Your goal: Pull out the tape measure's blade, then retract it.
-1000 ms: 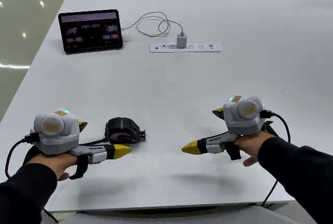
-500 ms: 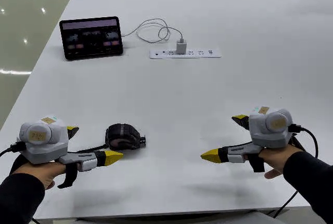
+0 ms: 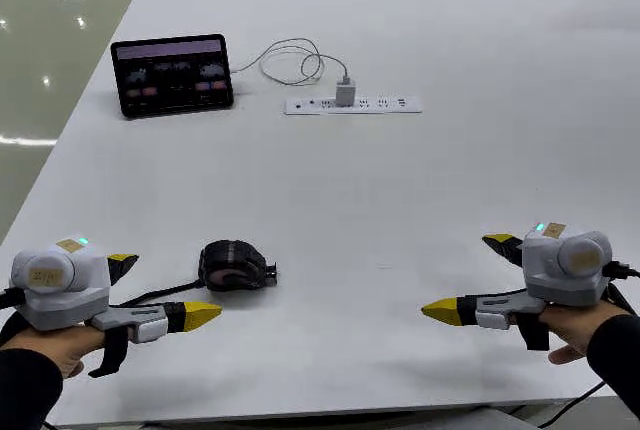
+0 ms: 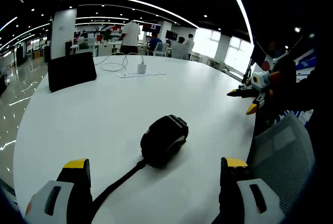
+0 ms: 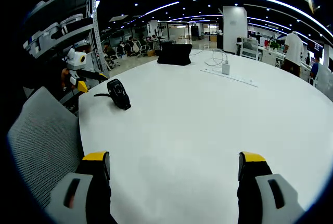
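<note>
Left gripper (image 3: 165, 287) gapes empty, the tape measure (image 3: 235, 265) lying on the table (image 3: 380, 190) just ahead of its jaws. Right gripper (image 3: 468, 275), also spread and empty, hangs well apart. Danger: a loose pinch could skid that rounded tape measure across the slick table.

The tape measure (image 3: 235, 266) lies on the bench (image 3: 420, 190) near its front-left corner, just ahead of the left gripper (image 3: 165, 288). The right gripper (image 3: 468, 275) sits well apart by the front edge, toward the right. Far back by the left edge stands a tablet (image 3: 172, 74), with a power strip (image 3: 352, 105) to its right and a coiled cable (image 3: 290, 58) behind the strip.
</note>
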Motion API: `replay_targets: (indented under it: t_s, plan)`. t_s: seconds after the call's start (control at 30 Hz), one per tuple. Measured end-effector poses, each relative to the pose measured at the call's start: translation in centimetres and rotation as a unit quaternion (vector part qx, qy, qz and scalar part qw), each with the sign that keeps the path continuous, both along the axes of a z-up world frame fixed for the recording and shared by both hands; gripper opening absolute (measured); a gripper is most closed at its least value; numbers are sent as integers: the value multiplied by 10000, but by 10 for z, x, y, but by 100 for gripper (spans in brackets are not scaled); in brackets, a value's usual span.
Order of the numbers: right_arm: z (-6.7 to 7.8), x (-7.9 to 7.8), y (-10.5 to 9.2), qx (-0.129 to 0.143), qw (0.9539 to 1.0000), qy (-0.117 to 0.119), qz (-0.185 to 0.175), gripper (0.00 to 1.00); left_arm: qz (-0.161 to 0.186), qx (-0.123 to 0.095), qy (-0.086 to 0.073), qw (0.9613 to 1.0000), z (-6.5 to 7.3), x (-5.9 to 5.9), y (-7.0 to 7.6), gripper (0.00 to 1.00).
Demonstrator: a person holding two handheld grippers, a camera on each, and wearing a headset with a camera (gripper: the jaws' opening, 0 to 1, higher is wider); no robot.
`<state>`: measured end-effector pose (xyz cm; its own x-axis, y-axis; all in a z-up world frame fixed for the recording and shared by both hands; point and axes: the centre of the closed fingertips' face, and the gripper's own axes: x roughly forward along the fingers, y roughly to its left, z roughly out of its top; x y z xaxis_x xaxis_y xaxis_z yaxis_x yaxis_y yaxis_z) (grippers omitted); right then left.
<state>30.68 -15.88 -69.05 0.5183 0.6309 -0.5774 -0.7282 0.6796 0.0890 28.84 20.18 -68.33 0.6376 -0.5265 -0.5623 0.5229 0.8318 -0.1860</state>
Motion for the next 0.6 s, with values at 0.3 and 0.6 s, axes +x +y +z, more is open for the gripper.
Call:
replay_targets:
  t_s: [0.3,0.6]
  plan:
    - [3,-10,-13,-48,10000,-3,-20,100,-74,40,-43,10000,4,-2,4,100]
    - [-2,-20,-32,-95,9998,126,-130,100,6,45,33,10000,3,-4,14,100]
